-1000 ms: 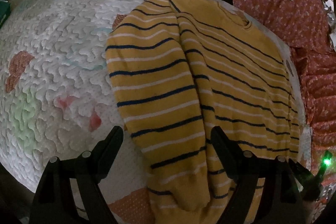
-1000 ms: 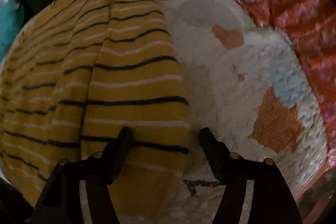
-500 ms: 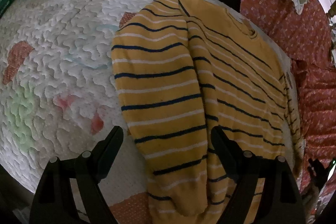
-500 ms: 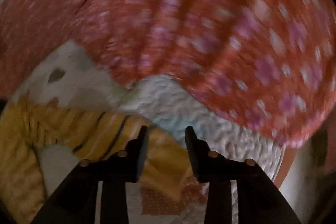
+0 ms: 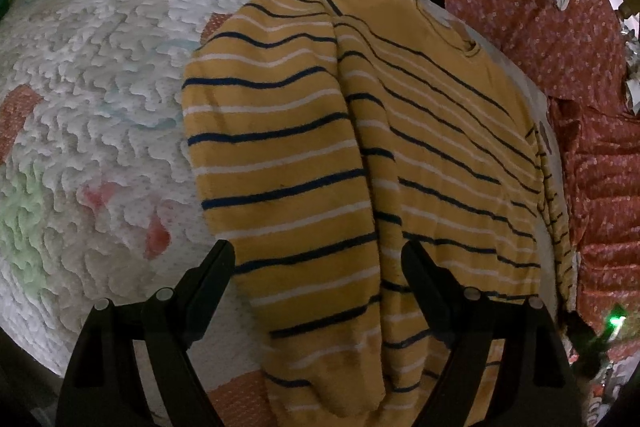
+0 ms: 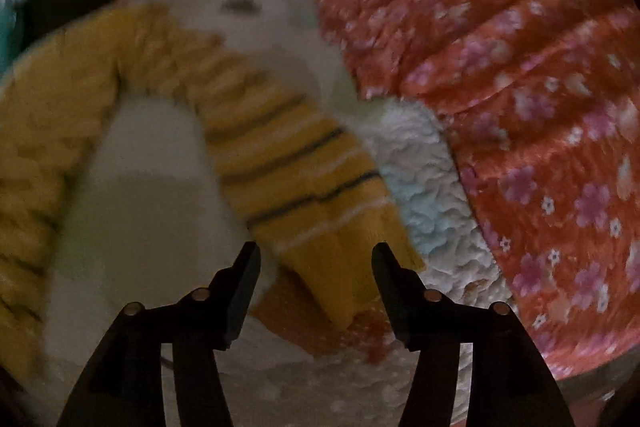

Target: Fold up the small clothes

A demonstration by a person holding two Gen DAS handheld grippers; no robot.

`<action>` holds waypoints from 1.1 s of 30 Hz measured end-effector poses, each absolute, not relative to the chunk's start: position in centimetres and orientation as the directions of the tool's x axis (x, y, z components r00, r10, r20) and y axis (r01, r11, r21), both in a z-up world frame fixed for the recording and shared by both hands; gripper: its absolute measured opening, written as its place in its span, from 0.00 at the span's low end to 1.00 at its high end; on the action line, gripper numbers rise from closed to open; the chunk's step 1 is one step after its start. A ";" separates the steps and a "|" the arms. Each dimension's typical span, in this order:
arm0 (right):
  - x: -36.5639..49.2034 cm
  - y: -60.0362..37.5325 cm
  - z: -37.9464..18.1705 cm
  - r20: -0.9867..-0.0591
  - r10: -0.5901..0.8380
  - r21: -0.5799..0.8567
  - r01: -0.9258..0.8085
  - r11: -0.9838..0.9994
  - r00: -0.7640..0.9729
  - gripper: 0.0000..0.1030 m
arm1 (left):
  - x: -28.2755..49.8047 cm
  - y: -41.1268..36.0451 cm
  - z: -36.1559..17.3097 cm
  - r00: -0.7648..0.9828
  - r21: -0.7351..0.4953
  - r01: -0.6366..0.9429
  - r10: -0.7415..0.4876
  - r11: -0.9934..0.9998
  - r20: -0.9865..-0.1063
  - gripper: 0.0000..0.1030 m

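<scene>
The sweater [image 5: 360, 155] was mustard yellow with navy and white stripes, the quilt [image 5: 100, 99] white with orange patches, the blanket [image 6: 520, 107] orange-red and floral.

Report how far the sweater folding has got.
Done: one sleeve already lies folded over the yellow striped sweater on the quilt.
In hand: the right gripper hangs above the other sleeve's cuff, its jaws opening and not pressing it. The left gripper is open, holding nothing.
Left: folding that second sleeve in, then the body.
</scene>
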State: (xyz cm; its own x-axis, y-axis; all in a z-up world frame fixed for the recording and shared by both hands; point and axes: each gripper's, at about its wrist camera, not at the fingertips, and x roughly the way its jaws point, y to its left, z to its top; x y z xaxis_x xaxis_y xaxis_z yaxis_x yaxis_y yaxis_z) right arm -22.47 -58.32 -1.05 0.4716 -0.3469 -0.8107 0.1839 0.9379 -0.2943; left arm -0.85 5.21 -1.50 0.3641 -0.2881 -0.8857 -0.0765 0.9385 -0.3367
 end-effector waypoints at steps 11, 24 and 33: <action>-23.5 -69.8 13.5 -0.679 -0.066 0.410 0.453 0.792 0.731 0.04 | -0.6 6.1 -1.1 0.362 -0.441 -0.095 -0.382 0.892 -0.850 0.82; -8.1 -47.0 10.1 -0.729 0.358 0.520 0.133 0.844 0.584 0.05 | -0.9 12.5 0.5 0.434 -0.516 -0.200 -0.397 0.833 -0.809 0.82; 1.7 -24.4 1.7 -0.745 0.516 0.559 -0.028 0.829 0.422 0.05 | -1.8 18.2 -0.5 0.446 -0.531 -0.289 -0.379 0.796 -0.811 0.82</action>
